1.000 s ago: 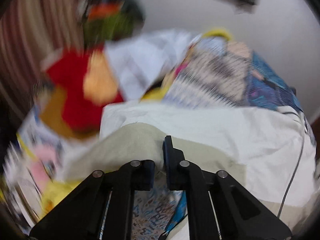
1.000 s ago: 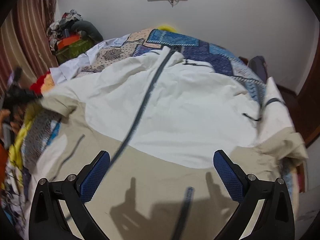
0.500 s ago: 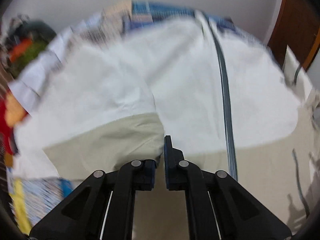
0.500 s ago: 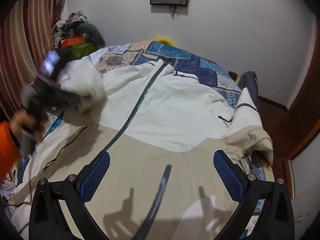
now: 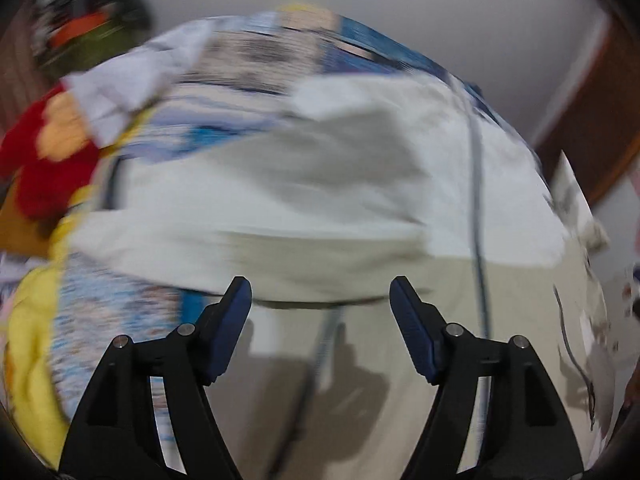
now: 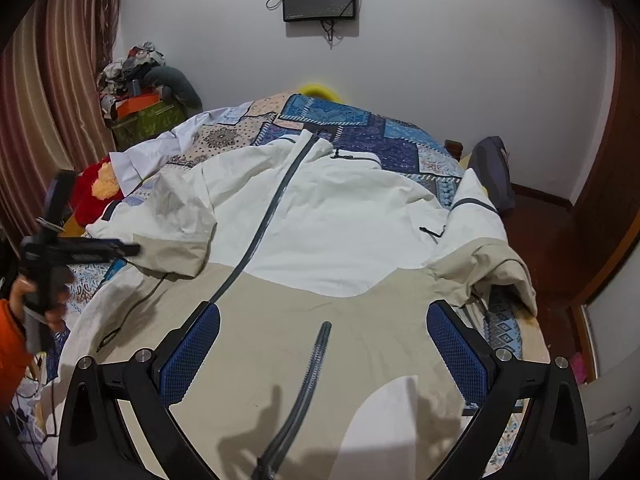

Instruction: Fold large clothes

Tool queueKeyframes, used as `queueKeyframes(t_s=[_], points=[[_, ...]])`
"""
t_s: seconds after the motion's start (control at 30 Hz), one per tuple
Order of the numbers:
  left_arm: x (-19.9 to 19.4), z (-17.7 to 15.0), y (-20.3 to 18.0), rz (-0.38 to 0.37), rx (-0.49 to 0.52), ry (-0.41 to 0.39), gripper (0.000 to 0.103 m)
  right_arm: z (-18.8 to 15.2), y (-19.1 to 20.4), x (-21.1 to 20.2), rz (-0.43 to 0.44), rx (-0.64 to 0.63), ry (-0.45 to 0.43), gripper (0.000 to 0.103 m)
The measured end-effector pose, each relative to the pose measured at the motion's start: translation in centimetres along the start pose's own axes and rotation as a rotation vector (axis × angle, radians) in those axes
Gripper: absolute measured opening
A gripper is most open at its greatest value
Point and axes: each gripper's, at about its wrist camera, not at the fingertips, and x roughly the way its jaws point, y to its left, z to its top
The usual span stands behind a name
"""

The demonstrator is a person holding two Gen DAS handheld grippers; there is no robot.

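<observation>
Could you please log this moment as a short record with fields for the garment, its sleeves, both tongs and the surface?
garment: white and beige jacket, front up, dark zipper down the middle
left sleeve: folded in over the front
right sleeve: not yet folded, hangs at the bed edge
left tongs: jaws just opened, nothing between them
right tongs: open, empty
surface: patchwork bedspread

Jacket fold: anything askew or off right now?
Lopsided fold. The jacket's left sleeve lies folded in over the body, rumpled; the right sleeve hangs bunched at the bed edge, unfolded. The left gripper has just been opening, empty.
</observation>
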Motion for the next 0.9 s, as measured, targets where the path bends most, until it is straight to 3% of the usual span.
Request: queueKeyframes(t_s=[0.13,0.23,0.27,0.37,0.43,0.5,0.6,0.7,0.8,0.9], points=[[-0.2,0.5,8.3,0.082,-0.242,-0.019,0.071,0.5,1.3,0.6,0.011,-0.018,-0.002,0.103],[0.9,0.5,13.3,0.07,-0.435,-0.011,0.07,0.8,2.2,0.8,0.014,-0.035,-0.005,0.103],[1.1,0.1,15.0,0.027,-0.497,-0.003,0.07,0.9,2.3,1.0,0.016,-0.04,-0.005,0.103],[2.6,0.3,17.4,-0.018,-0.591,-0.005,0.051,1.1,3.0,1.4,0.018,-0.055,0.006,0.103],[2.9,1.1,17.4,0.024,-0.585,-0.02,0.018,1.2,3.3,1.7,0.015,-0.062,0.015,0.103],[3.8,2.2,17.8,0.109,-0.57,-0.01,0.004,1.3,3.5,1.7,0.017,-0.067,0.015,0.103],[3.3,3.4,17.2,0.169,-0.567,-0.022,0.001,1.4,3.5,1.4,0.017,-0.075,0.005,0.103],[1.5,5.8,13.9,0.213,-0.446,-0.085,0.001,1.4,2.9,1.1,0.003,-0.074,-0.004,0.103],[-1.4,8.5,9.4,0.198,-0.361,-0.17,0.001,1.5,1.9,0.9,0.004,-0.048,-0.006,0.103],[-4.3,11.3,4.0,0.134,-0.287,-0.263,0.001,1.6,0.6,0.9,0.037,0.011,0.0,0.103]])
